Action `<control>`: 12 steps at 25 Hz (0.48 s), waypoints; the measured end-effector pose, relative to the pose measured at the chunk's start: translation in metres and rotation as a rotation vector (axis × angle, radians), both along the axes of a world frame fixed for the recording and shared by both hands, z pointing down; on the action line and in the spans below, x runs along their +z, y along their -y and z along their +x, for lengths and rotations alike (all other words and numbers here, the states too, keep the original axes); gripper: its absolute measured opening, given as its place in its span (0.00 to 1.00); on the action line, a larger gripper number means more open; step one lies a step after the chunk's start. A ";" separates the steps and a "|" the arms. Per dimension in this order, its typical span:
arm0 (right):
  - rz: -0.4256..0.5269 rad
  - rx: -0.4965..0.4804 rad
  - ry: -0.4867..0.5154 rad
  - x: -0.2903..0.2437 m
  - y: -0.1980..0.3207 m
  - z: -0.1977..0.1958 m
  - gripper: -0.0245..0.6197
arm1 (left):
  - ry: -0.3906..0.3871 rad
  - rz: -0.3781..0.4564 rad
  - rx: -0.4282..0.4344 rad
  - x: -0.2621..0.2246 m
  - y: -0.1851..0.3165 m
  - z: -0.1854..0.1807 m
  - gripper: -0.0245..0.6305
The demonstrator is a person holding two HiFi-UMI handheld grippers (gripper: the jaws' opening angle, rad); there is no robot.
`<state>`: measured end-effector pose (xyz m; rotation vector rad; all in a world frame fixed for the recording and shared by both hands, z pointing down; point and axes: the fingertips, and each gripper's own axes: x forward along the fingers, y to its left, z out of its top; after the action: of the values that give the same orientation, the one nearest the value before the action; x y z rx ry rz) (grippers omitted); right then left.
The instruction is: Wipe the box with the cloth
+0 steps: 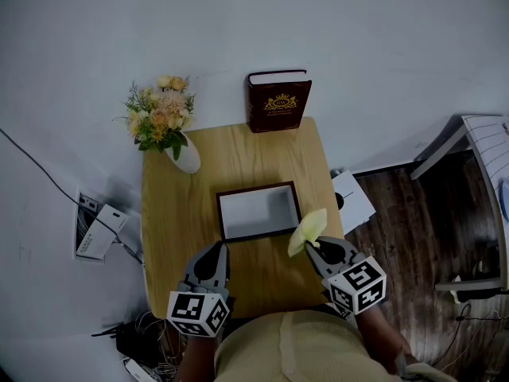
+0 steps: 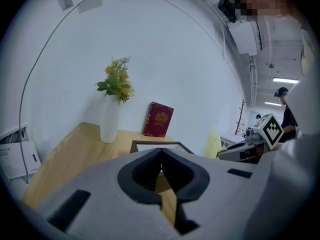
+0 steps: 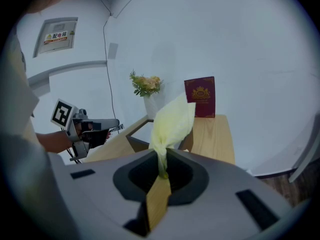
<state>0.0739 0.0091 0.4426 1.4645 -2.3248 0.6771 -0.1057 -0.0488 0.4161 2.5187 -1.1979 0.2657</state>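
Wiping not yet begun: the right claw [image 1: 312, 246] is clamped on the lower end of a pale yellow cloth [image 1: 308, 231], which stands up loosely above the jaws, just beside the near right corner of the box [image 1: 258, 188]. The box, dark-framed, open and white inside, lies in the middle of the wooden surface [image 1: 171, 213]. The left claw [image 1: 217, 249] has its jaws together on nothing and sits at the box's near left corner; whether it touches the frame cannot be told.

The likely trouble lies in the grip and the brace. Only a narrow pinch of cloth is held, so drag against the frame could pull it free. With nothing visibly pinning the box, a firm stroke could push it across the wood toward the vase of flowers [image 1: 184, 156] or the upright maroon book [image 1: 277, 102] beyond it.
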 end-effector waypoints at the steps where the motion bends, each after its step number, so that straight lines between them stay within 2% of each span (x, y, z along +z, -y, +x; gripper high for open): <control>1: 0.001 0.001 0.001 -0.001 0.000 0.000 0.10 | -0.002 -0.001 0.001 0.000 0.000 0.000 0.07; 12: 0.012 0.015 0.003 -0.004 0.002 0.003 0.10 | -0.008 -0.010 0.003 0.003 -0.001 0.001 0.07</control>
<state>0.0768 0.0072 0.4390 1.4877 -2.3264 0.6715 -0.1046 -0.0483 0.4186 2.5103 -1.1874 0.2613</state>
